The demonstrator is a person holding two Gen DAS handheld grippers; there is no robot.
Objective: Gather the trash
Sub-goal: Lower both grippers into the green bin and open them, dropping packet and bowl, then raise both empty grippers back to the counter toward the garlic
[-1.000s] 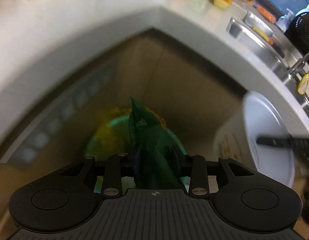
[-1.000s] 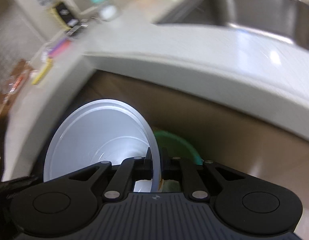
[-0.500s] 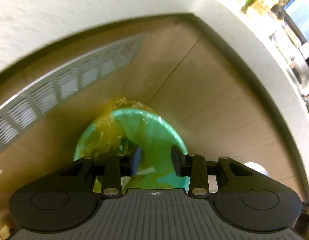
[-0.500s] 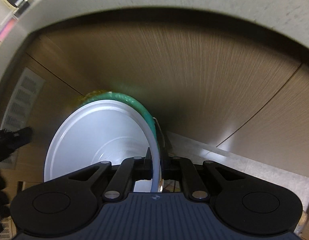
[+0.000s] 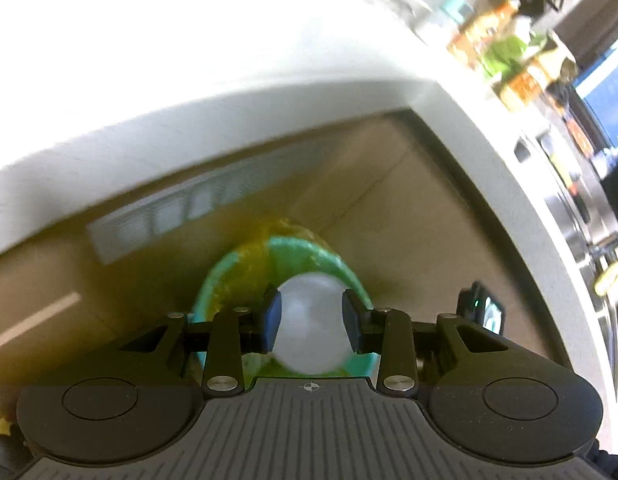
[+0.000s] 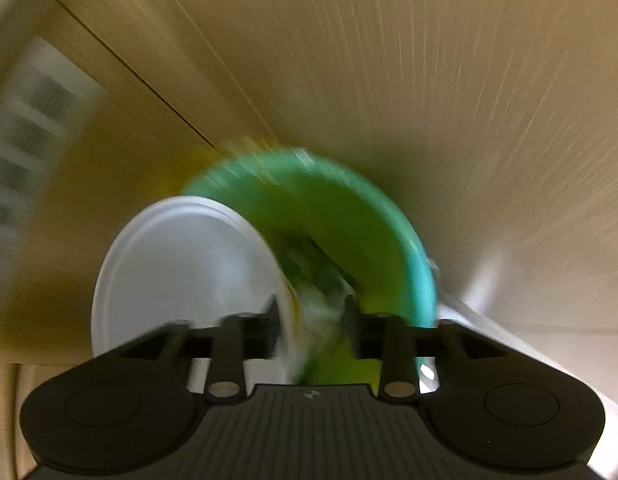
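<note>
A green trash bin [image 5: 341,268] with a yellow liner stands on the floor against the wooden cabinet. A white paper cup [image 5: 309,328] lies in its mouth, also seen in the right wrist view [image 6: 181,272] at the bin's [image 6: 349,220] left rim. My left gripper [image 5: 309,316] is open above the bin, its jaws apart on either side of the cup's image. My right gripper [image 6: 311,320] is open, jaws apart, with the cup's rim just left of the gap. A green wrapper [image 6: 317,276] shows inside the bin. The view is blurred.
A white countertop [image 5: 229,80] curves above the bin, with bottles and packets [image 5: 505,52] at its far right. A vent grille [image 5: 197,204] sits in the cabinet left of the bin. A sink [image 5: 589,216] lies along the right.
My left gripper dropped the green wrapper into the bin and opened, then lifted. My right gripper opened and let go of the white cup, which now falls into the bin.
</note>
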